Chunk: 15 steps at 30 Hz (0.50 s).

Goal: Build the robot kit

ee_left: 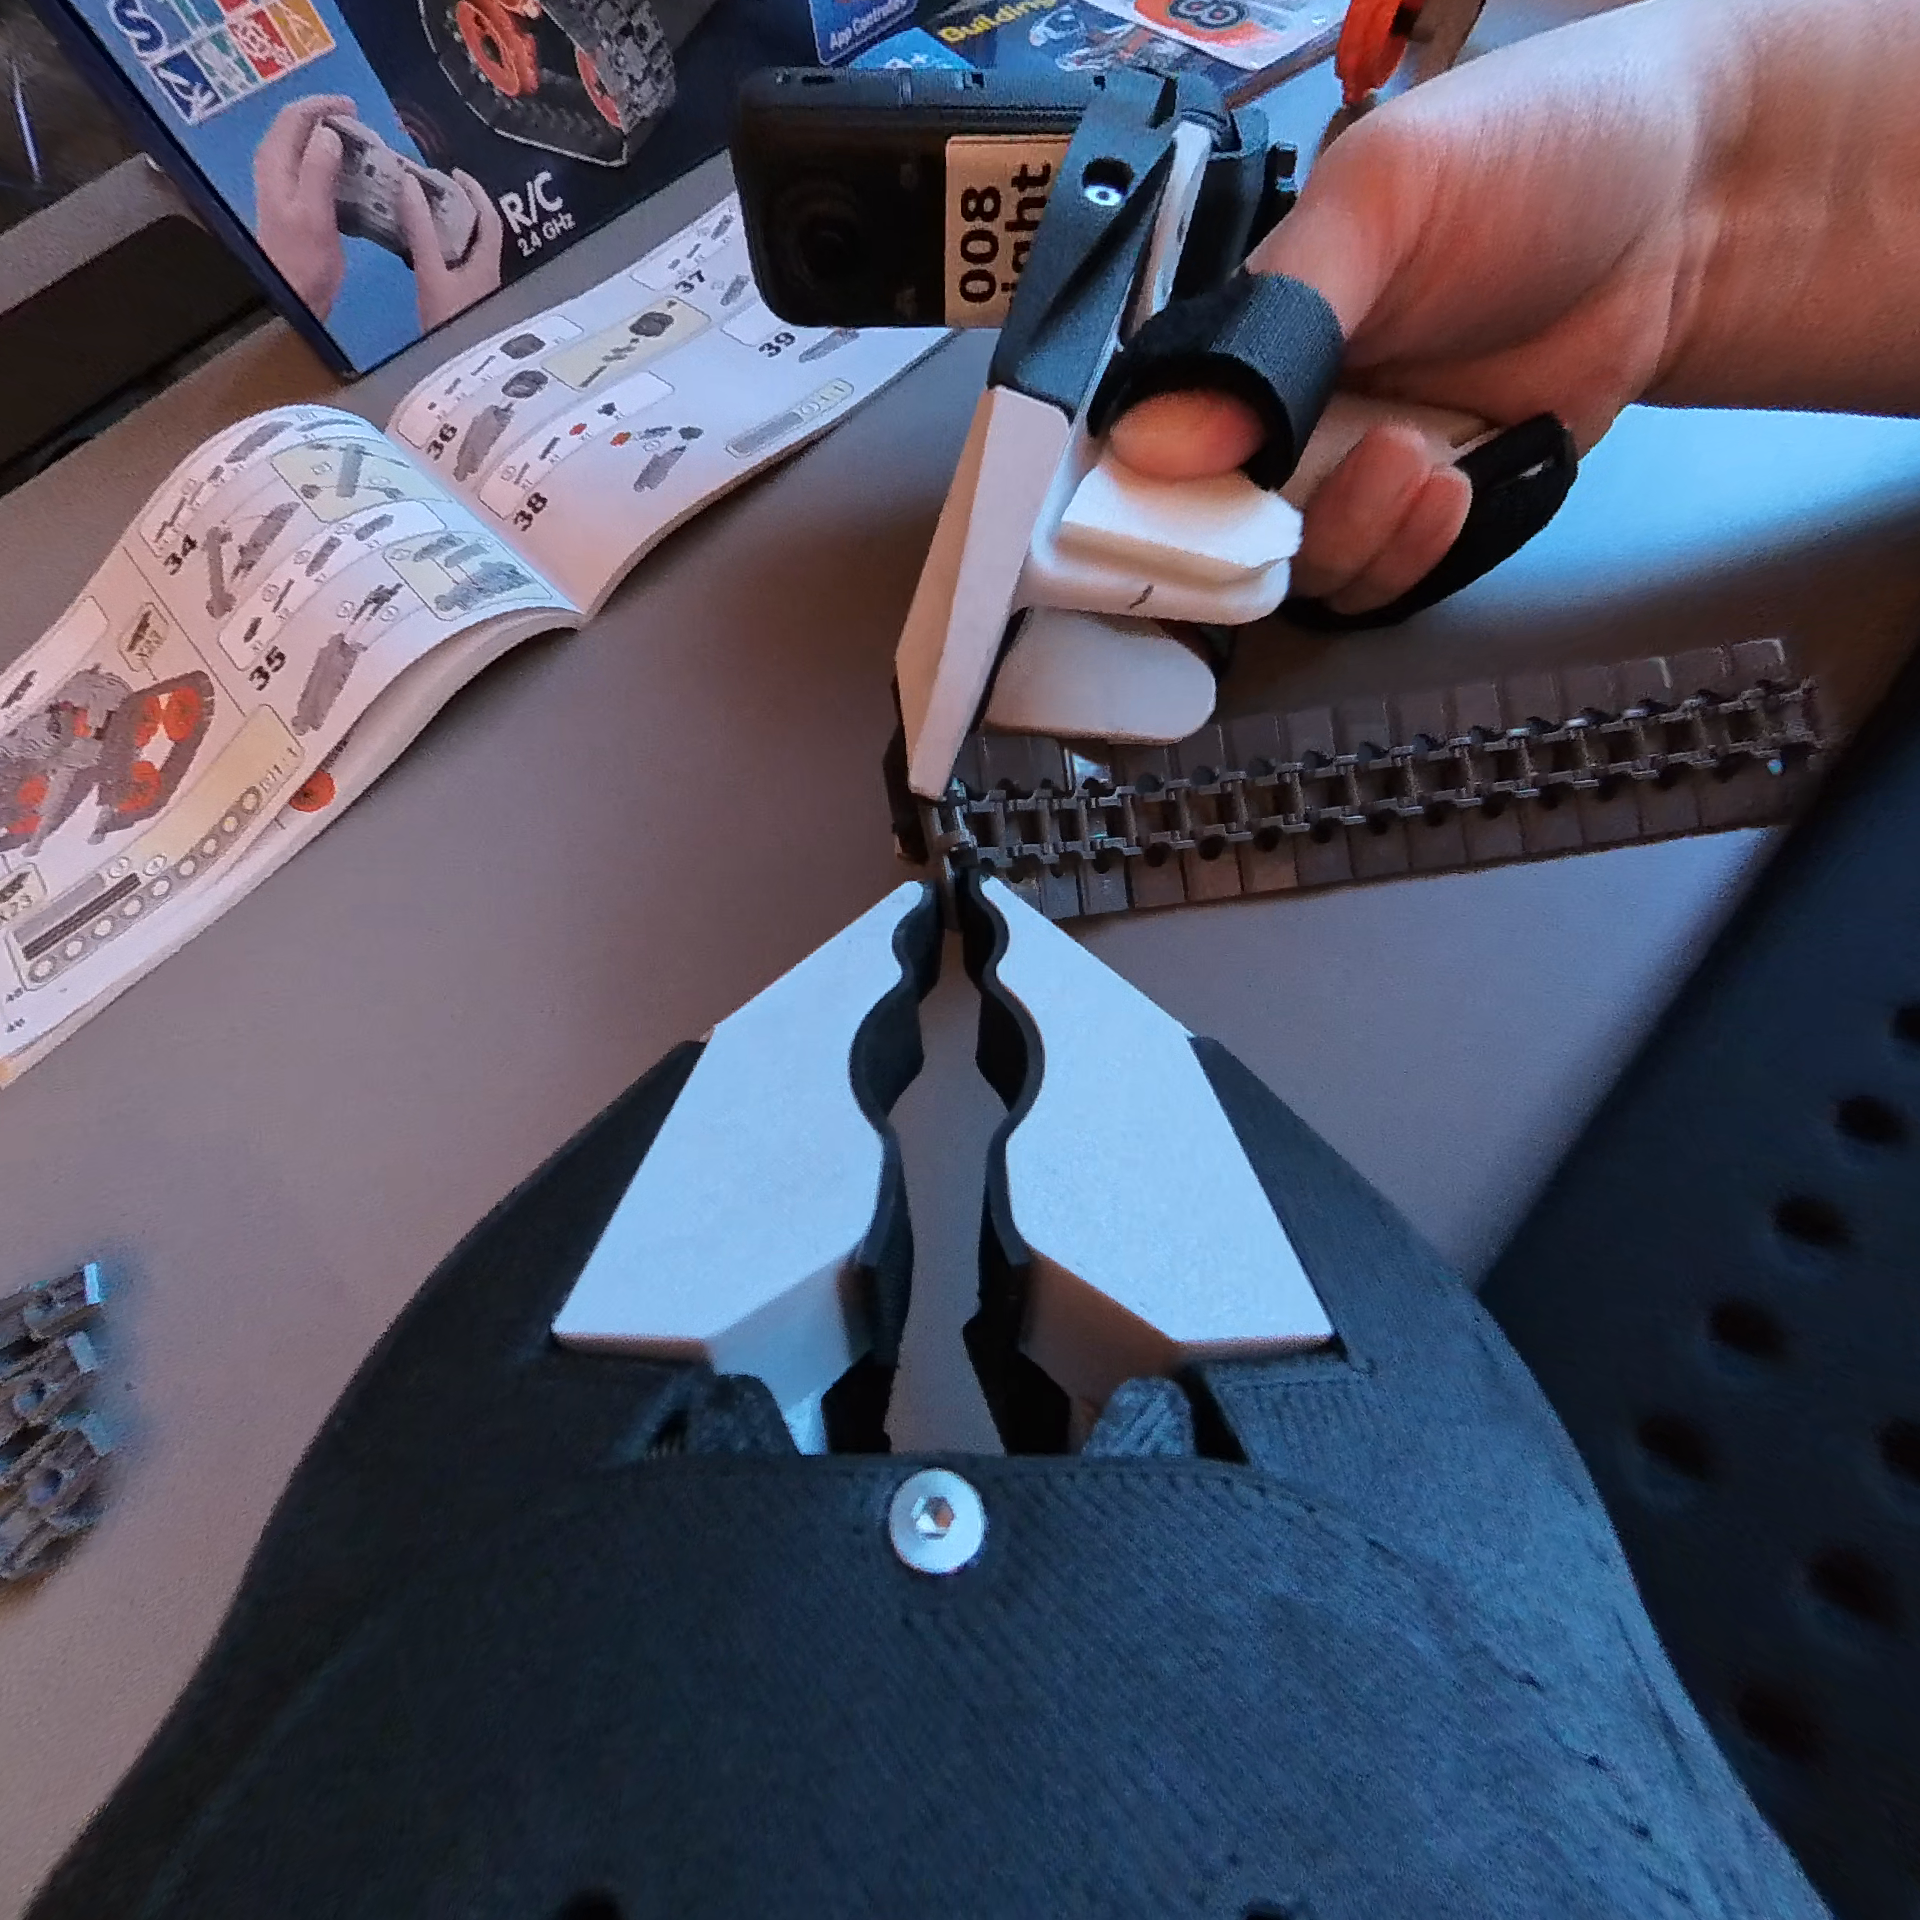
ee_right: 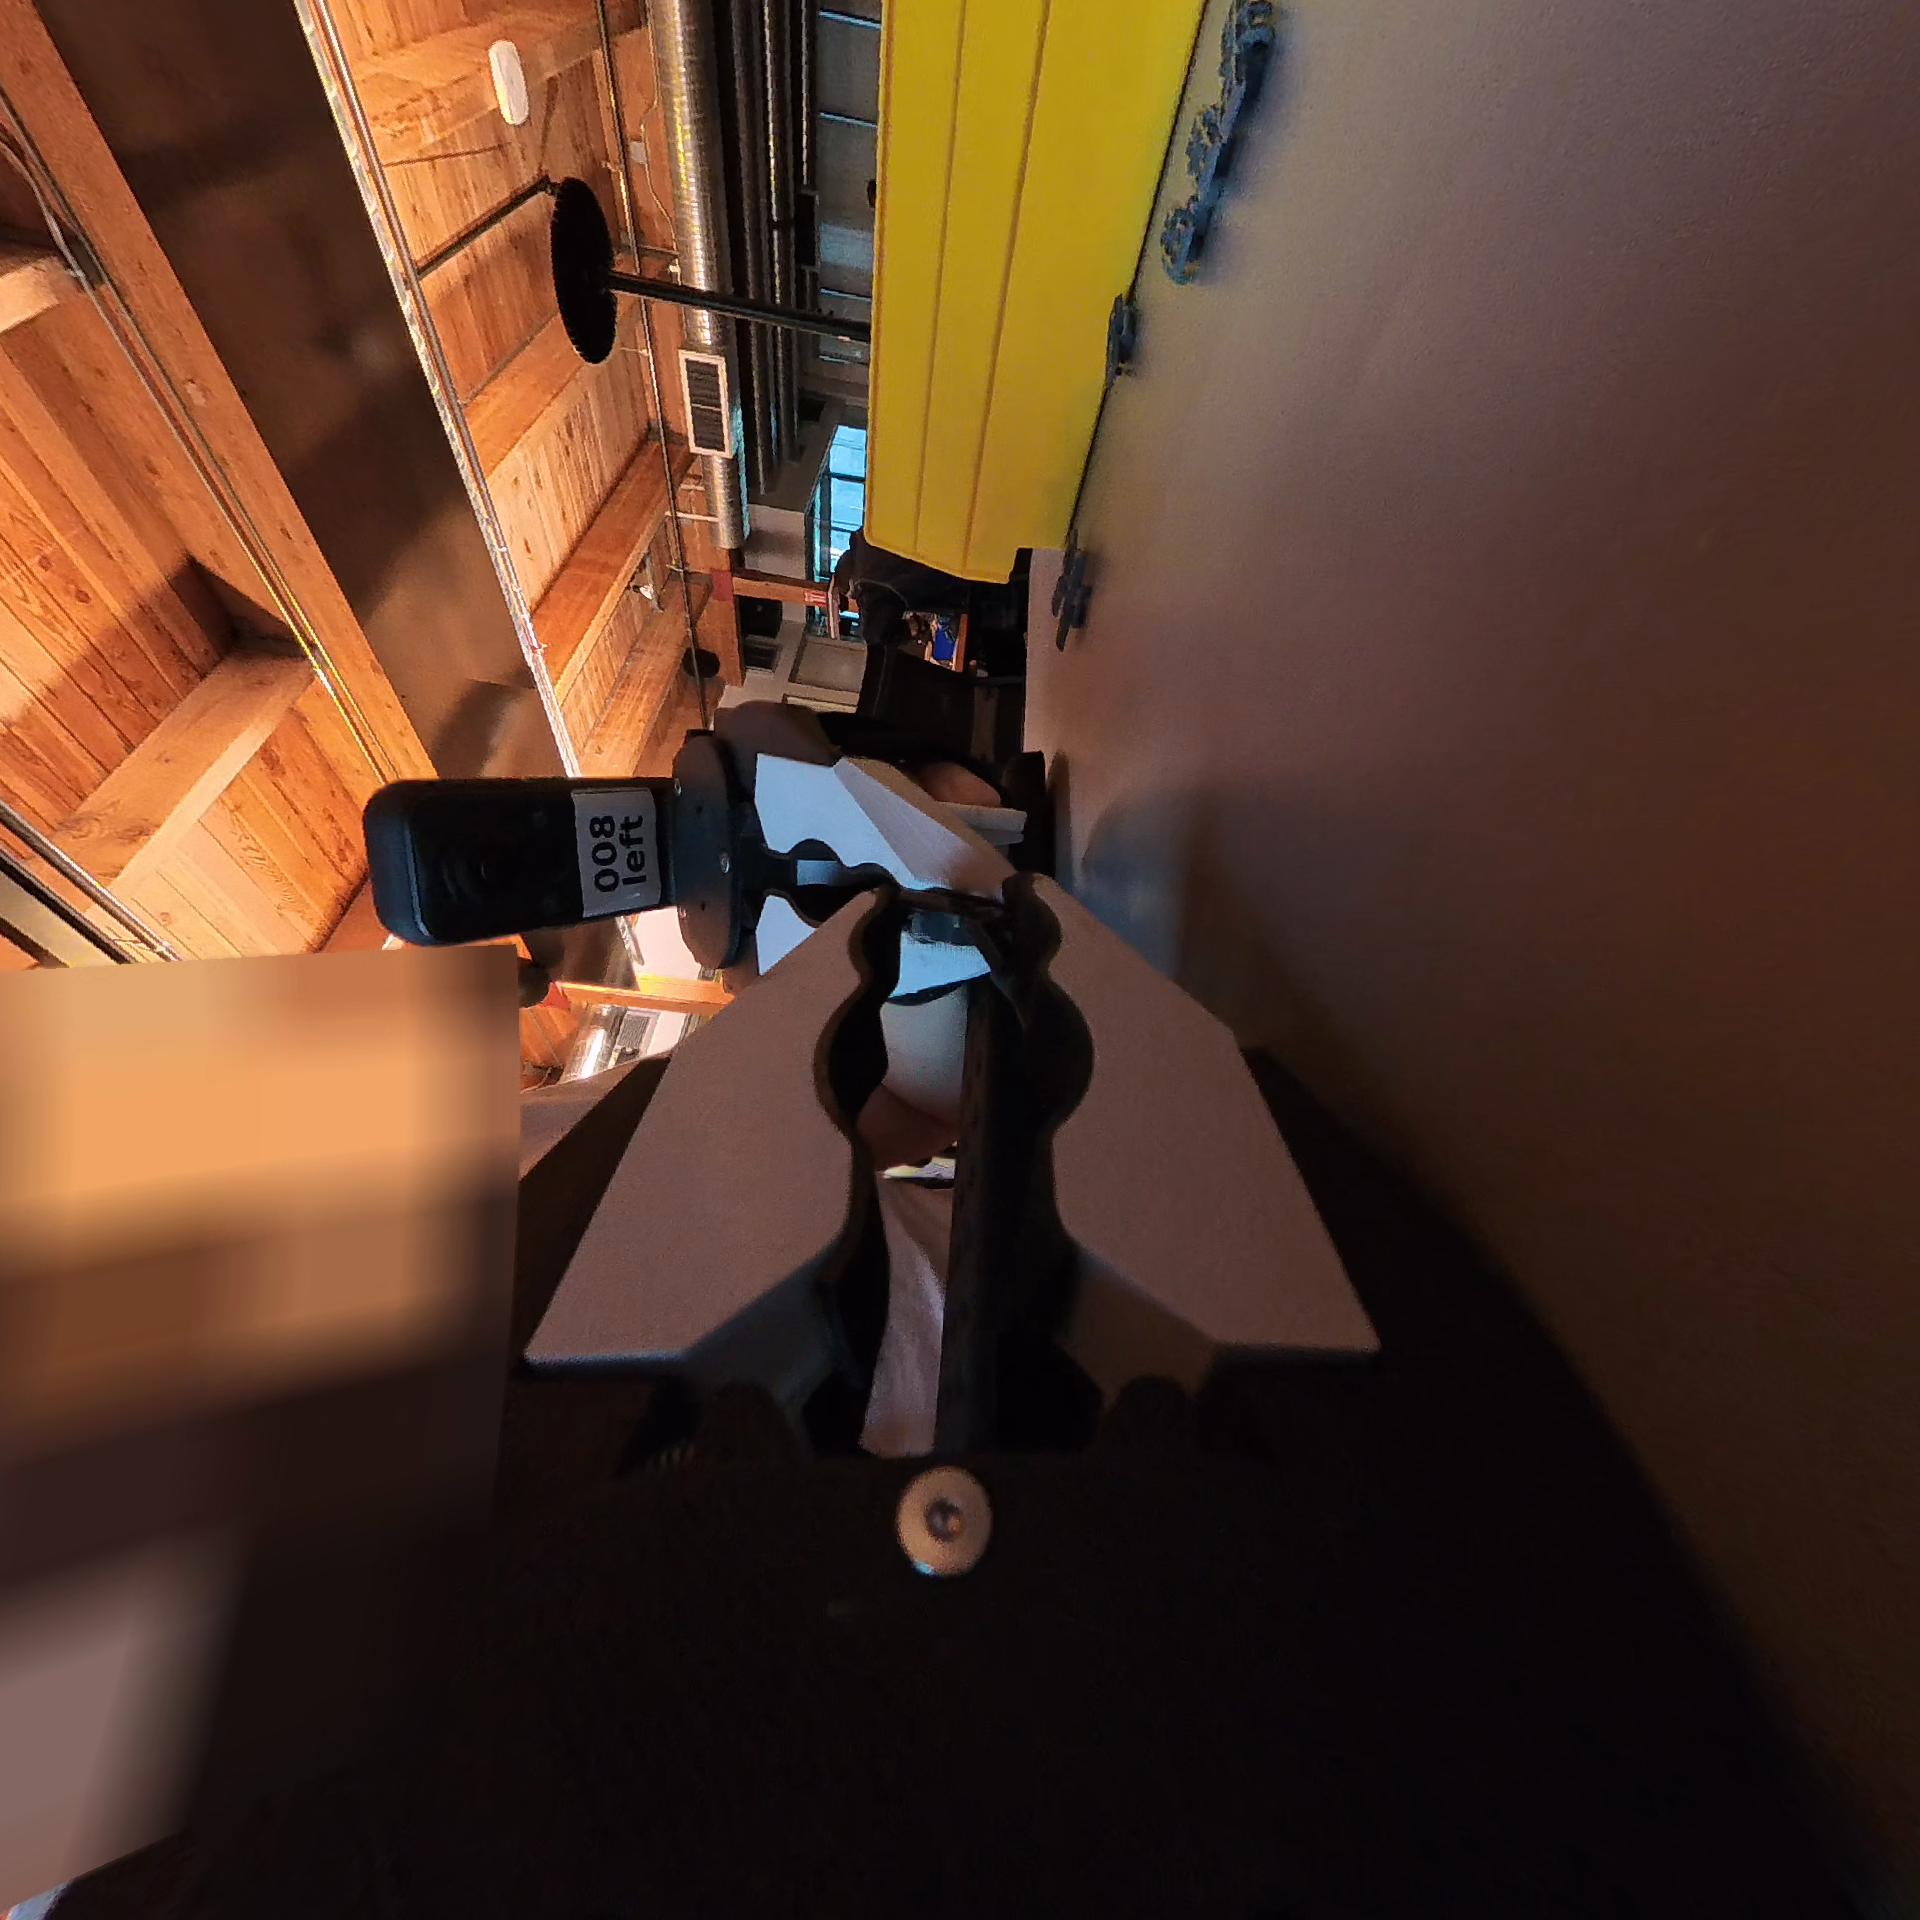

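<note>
A long dark toy track of linked pieces (ee_left: 1382, 790) lies on the brown table (ee_left: 623, 987), running right from the centre. My left gripper (ee_left: 956, 896) is closed, its tips pinching the track's left end link. My right gripper (ee_left: 923, 805), held by a hand (ee_left: 1558, 260), comes down from above onto the same end, just beyond the left tips. In the right wrist view, which is turned sideways, the track (ee_right: 966, 1195) runs lengthwise between the right gripper's fingers, and the right gripper (ee_right: 951, 914) is closed on its end. The left gripper (ee_right: 883, 894) meets it there.
An open instruction booklet (ee_left: 312, 582) and a blue toy box (ee_left: 364, 156) lie at the far left. Loose grey links (ee_left: 47, 1392) sit at the left edge. A black perforated part (ee_left: 1766, 1247) is at the right. More grey pieces (ee_right: 1216, 156) lie by a yellow panel (ee_right: 987, 281). The grippers are tip to tip, or close to it. The yellow panel (ee_right: 987, 281) is about equally far from each gripper, around 30 cm.
</note>
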Each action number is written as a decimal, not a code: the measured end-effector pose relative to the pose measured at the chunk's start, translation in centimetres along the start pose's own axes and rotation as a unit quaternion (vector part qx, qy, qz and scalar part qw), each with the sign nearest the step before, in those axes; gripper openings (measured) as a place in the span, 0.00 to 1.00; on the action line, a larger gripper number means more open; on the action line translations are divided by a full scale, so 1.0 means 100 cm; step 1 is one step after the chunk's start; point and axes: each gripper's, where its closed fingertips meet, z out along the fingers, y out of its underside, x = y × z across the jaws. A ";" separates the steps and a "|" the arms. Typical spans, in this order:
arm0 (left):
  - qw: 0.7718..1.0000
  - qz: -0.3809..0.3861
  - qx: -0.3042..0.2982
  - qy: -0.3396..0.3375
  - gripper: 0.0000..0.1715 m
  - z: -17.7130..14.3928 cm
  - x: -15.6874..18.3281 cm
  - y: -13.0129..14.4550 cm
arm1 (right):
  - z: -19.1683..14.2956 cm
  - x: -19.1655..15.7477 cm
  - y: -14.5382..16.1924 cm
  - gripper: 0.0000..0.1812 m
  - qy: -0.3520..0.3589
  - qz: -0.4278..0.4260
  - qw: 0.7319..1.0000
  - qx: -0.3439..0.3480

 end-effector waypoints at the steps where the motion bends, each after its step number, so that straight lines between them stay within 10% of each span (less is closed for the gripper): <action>1: 1.000 -0.008 0.002 0.008 0.01 0.000 0.000 0.000 | 0.000 0.000 0.000 0.11 0.000 -0.003 1.000 -0.002; 15: 0.999 -0.027 0.007 0.019 0.01 0.001 -0.001 0.000 | -0.002 0.000 -0.003 0.14 0.000 -0.007 1.000 0.004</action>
